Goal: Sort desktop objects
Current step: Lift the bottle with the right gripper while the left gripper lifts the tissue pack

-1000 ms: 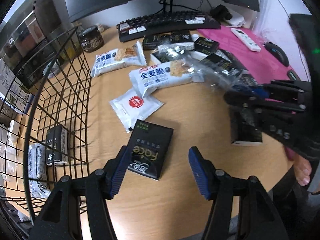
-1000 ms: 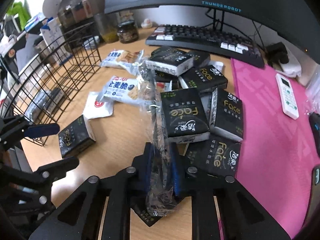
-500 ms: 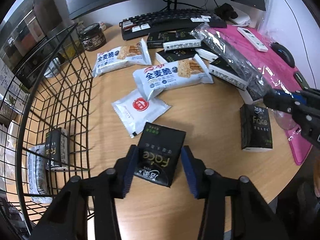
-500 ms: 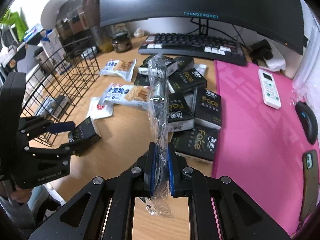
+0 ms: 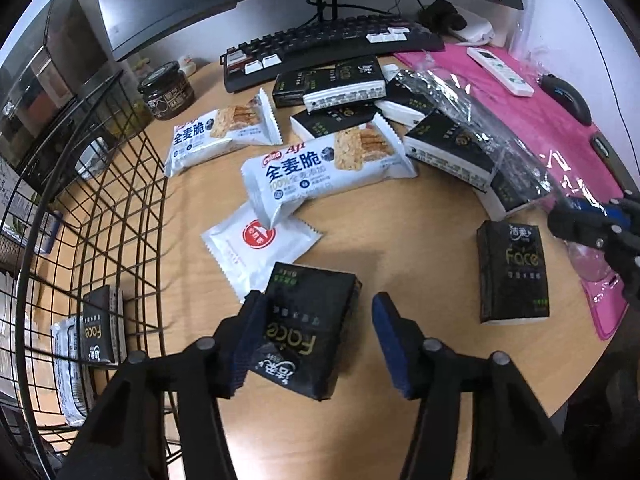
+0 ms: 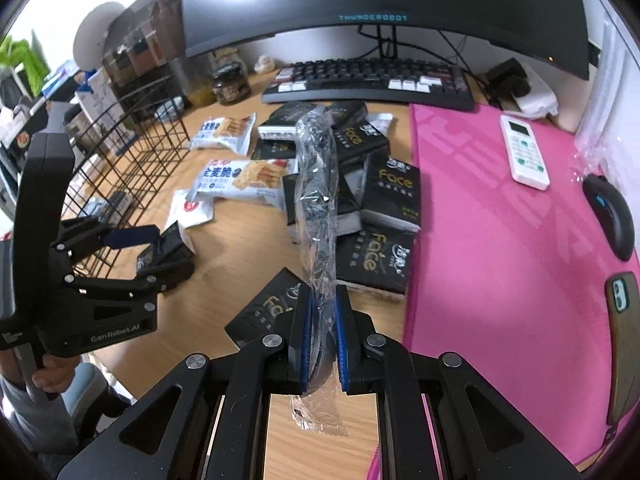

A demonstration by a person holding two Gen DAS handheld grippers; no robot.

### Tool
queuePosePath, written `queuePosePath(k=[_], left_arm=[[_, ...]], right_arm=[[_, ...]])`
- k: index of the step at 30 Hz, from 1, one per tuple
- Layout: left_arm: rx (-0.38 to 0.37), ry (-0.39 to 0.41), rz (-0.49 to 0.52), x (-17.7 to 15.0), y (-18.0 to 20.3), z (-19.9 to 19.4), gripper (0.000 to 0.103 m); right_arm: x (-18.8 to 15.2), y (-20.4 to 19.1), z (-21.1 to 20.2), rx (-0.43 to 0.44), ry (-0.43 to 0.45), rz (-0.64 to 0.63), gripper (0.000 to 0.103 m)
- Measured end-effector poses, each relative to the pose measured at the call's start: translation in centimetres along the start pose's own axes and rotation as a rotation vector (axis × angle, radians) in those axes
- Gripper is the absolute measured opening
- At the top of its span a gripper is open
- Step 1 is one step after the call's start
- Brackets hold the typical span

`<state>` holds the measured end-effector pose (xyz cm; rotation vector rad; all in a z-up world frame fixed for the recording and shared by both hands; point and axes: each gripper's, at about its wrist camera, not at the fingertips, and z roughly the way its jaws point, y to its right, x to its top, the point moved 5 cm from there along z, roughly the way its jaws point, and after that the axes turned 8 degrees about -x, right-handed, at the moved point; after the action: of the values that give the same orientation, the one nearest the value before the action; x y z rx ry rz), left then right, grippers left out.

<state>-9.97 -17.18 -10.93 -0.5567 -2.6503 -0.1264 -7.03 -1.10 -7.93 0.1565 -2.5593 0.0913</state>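
A black "Face" tissue pack (image 5: 304, 344) lies tilted on the wooden desk between the fingers of my left gripper (image 5: 318, 312). The jaws are opening: the left pad touches the pack and the right pad stands clear of it. My right gripper (image 6: 323, 312) is shut on a long clear plastic wrapper (image 6: 316, 184), which stretches up over the pile of black Face packs (image 6: 388, 188). The left wrist view shows that wrapper (image 5: 480, 128) running to the right gripper (image 5: 580, 216). A black wire basket (image 5: 100, 200) at the left holds another Face pack (image 5: 98, 332).
Two white-blue snack bars (image 5: 320, 168) and a white sachet (image 5: 256, 240) lie mid-desk. One Face pack (image 5: 512, 276) sits alone near the front edge. A keyboard (image 6: 368, 84), monitor and jar (image 5: 166, 92) line the back. The pink mat (image 6: 500, 240) carries a remote (image 6: 524, 152), mouse and phone.
My left jaws closed onto the Face pack, then widened again, with the right pad now off it. The right gripper drew back with the clear wrapper.
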Motion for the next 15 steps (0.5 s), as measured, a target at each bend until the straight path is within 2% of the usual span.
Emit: queuePosePath(k=[10,11,12,15], left_arm=[[-0.017,-0.029,-0.037,0.2,-1.4,1.1,0.061],[-0.025,-0.032,-0.042,0.2,-1.3,1.1,0.060],[-0.036,-0.033,-0.043,0.2,-1.2,1.1,0.054],[-0.039,-0.034,-0.038,0.1,-0.7,1.0,0.052]], right_arm=[[-0.4,0.2,-0.2,0.016,-0.001,0.006,0.011],[-0.4,0.2,-0.2,0.015,-0.002,0.007,0.011],[-0.4,0.2,-0.2,0.016,-0.002,0.008,0.011],[-0.5,0.2,-0.2,0.018,-0.004,0.010,0.011]])
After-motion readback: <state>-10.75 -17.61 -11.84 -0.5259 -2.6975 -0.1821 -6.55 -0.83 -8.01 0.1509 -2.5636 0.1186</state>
